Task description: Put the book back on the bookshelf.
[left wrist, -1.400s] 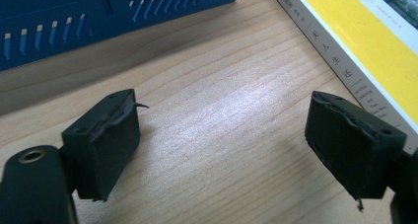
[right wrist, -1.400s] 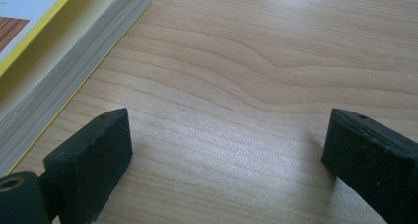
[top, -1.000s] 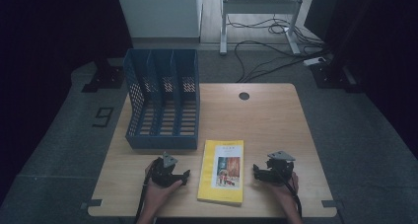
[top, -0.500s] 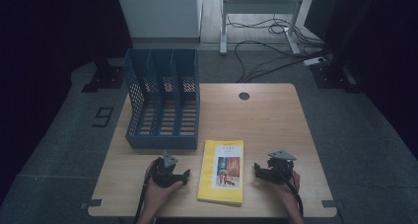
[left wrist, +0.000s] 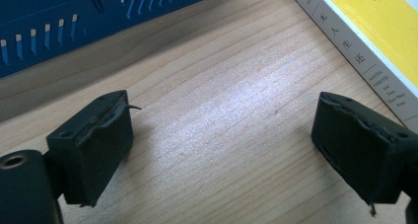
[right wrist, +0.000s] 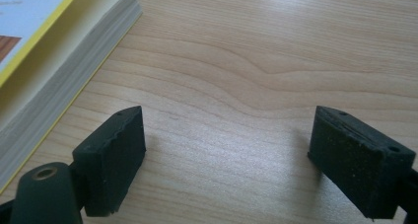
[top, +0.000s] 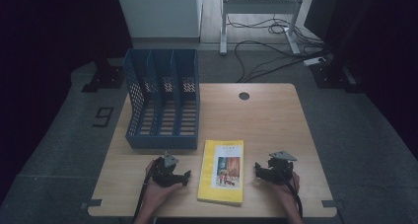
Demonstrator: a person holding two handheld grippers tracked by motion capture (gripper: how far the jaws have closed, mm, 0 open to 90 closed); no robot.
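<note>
While both grippers, left (top: 186,175) and right (top: 258,168), rest gaping and empty, the right's jaws having just narrowed slightly, the book (top: 223,170) lies flat between them, untouched; the rack (top: 162,105) at eleven o'clock awaits.

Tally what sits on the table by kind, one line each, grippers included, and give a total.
Book: 1, yellow, lying flat between the grippers
File rack: 1, blue, with three slots
Grippers: 2, the left gripper and the right gripper, each with open jaws over bare wood
Total: 4
</note>
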